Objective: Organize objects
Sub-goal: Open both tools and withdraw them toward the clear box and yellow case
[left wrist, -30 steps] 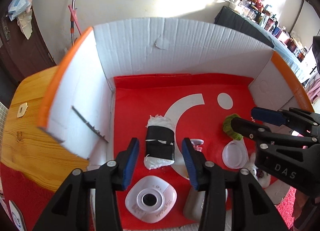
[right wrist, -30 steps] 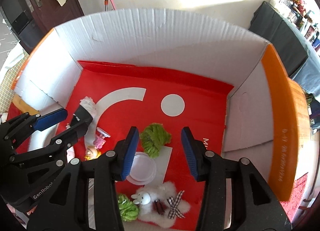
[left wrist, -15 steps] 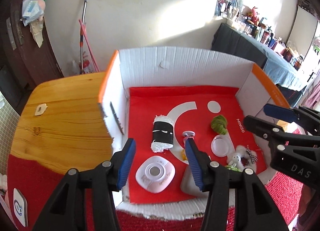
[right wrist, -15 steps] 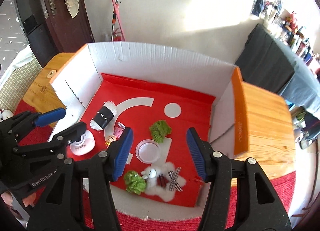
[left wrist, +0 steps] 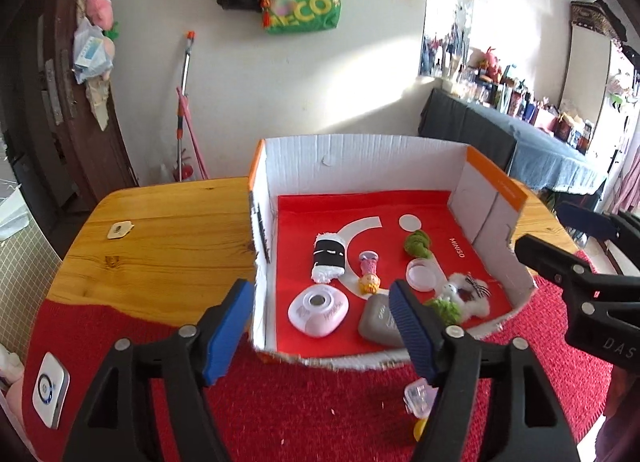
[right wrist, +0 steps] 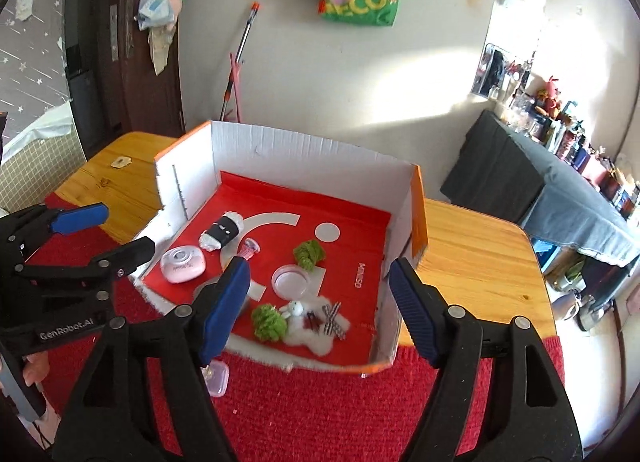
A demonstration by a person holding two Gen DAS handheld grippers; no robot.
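The box [left wrist: 360,158] on the wooden table [left wrist: 160,246] holds most of the small items; a small plastic case [left wrist: 418,396] lies outside on the red mat [left wrist: 320,414]. Both the left gripper [left wrist: 320,330] and right gripper [right wrist: 320,302] have just been opening, empty; the case probably goes next.

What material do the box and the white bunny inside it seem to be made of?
The box: corrugated cardboard, matte white inside, judging by its ribbed walls and torn front edge. The bunny: probably soft plush, since fluffy white fibres spread around it.
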